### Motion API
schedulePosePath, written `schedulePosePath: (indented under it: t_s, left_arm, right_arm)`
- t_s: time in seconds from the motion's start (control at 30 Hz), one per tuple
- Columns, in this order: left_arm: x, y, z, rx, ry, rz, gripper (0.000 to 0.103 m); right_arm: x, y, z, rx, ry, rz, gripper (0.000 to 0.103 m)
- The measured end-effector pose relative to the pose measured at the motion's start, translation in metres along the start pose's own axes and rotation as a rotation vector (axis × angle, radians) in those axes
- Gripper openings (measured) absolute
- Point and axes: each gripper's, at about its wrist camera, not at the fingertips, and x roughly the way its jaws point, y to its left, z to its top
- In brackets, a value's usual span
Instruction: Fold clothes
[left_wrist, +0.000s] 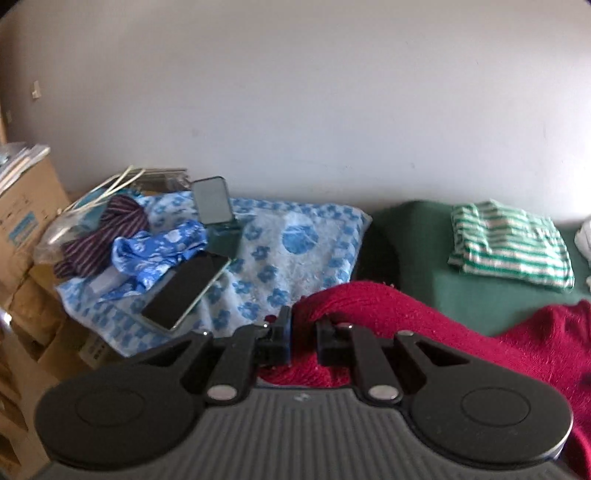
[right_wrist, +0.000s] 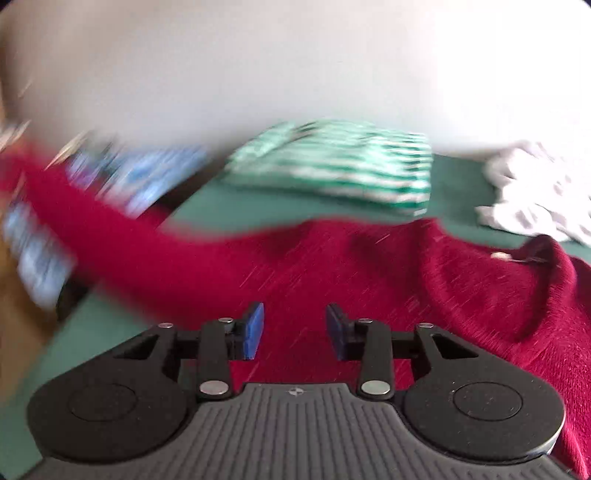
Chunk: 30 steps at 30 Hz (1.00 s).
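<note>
A dark red knitted sweater (left_wrist: 399, 317) lies across the green bed cover (left_wrist: 417, 240). My left gripper (left_wrist: 303, 325) is shut on a raised fold of that sweater, the cloth bunched between its black fingers. In the blurred right wrist view the red sweater (right_wrist: 369, 266) spreads under my right gripper (right_wrist: 294, 328), whose blue pads (right_wrist: 255, 328) stand apart and open with nothing between them. One sleeve (right_wrist: 92, 218) stretches away to the left. The neck opening (right_wrist: 532, 254) is at the right.
A folded green-and-white striped garment (left_wrist: 509, 243) rests at the back right. A blue floral towel (left_wrist: 280, 254) holds two phones (left_wrist: 184, 291) and crumpled cloths (left_wrist: 155, 251). Cardboard boxes (left_wrist: 26, 221) stand at left. White cloth (right_wrist: 532, 192) lies at far right. A pale wall is behind.
</note>
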Motion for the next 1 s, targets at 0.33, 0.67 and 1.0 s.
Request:
schedulePosePath:
  t_s: [0.33, 0.67, 1.0]
  left_arm:
    - [0.017, -0.004, 0.024, 0.023, -0.024, -0.056, 0.013]
    - [0.048, 0.003, 0.021, -0.026, 0.033, -0.081, 0.013]
    - [0.057, -0.025, 0.069, 0.081, -0.028, -0.065, 0.013]
  right_arm:
    - [0.076, -0.001, 0.043, 0.012, 0.041, -0.027, 0.023]
    - [-0.105, 0.018, -0.092, -0.133, 0.206, 0.041, 0.03]
    - [-0.182, 0.039, -0.121, 0.006, 0.124, 0.135, 0.036]
